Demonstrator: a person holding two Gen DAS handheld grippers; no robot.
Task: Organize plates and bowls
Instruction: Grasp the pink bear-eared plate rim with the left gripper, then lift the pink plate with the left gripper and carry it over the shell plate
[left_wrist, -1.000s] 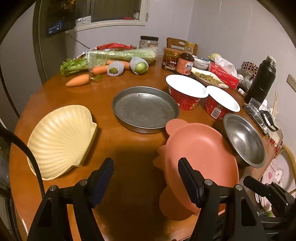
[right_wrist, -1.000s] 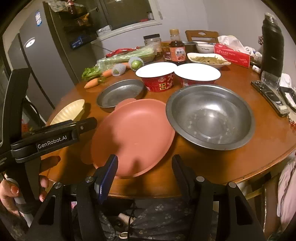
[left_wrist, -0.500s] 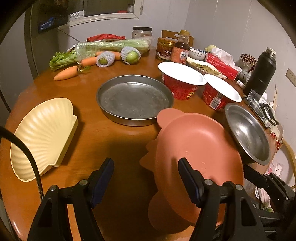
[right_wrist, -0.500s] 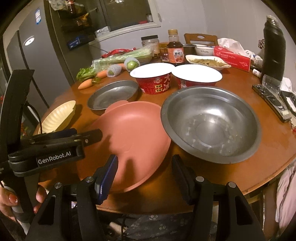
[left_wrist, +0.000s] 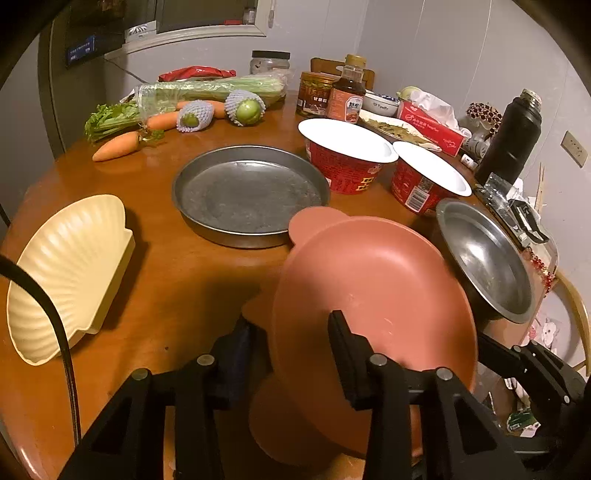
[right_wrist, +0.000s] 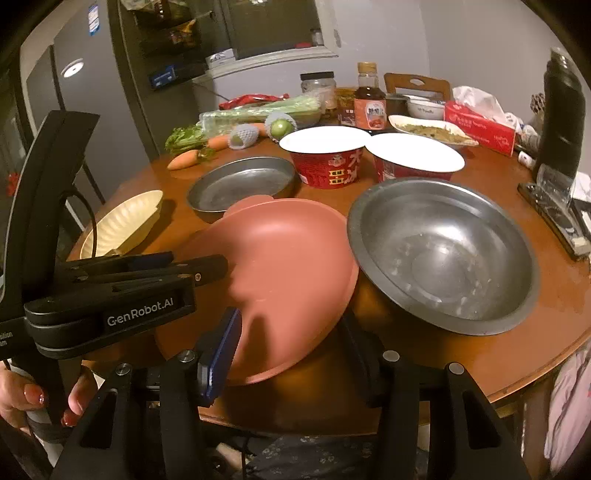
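The pink plate (left_wrist: 373, 291) is sitting tilted at the near edge of the round wooden table (left_wrist: 177, 266), its far rim raised and its right side leaning against the steel bowl (left_wrist: 487, 258). The left gripper (left_wrist: 291, 354) is closing on the plate's near-left rim: one finger is lying over the inner face and the other is passing beneath, so the plate is being pinched between them. From the right wrist camera the same plate (right_wrist: 280, 273) is showing with the left gripper (right_wrist: 207, 264) biting its left edge, while the right gripper (right_wrist: 291, 354) is straddling the near rim, its blue-padded left finger beside the plate and its right finger under the plate's lower edge; the jaws are standing wide with a gap showing, not clamped. The steel bowl (right_wrist: 443, 254) is resting just to the right, touching the plate. Beyond, a flat steel pan (left_wrist: 251, 194) is lying just behind the plate's rounded tab, a cream shell-shaped dish (left_wrist: 70, 269) is sitting well to the left, and two red noodle cups (left_wrist: 384, 168) are standing behind the bowl
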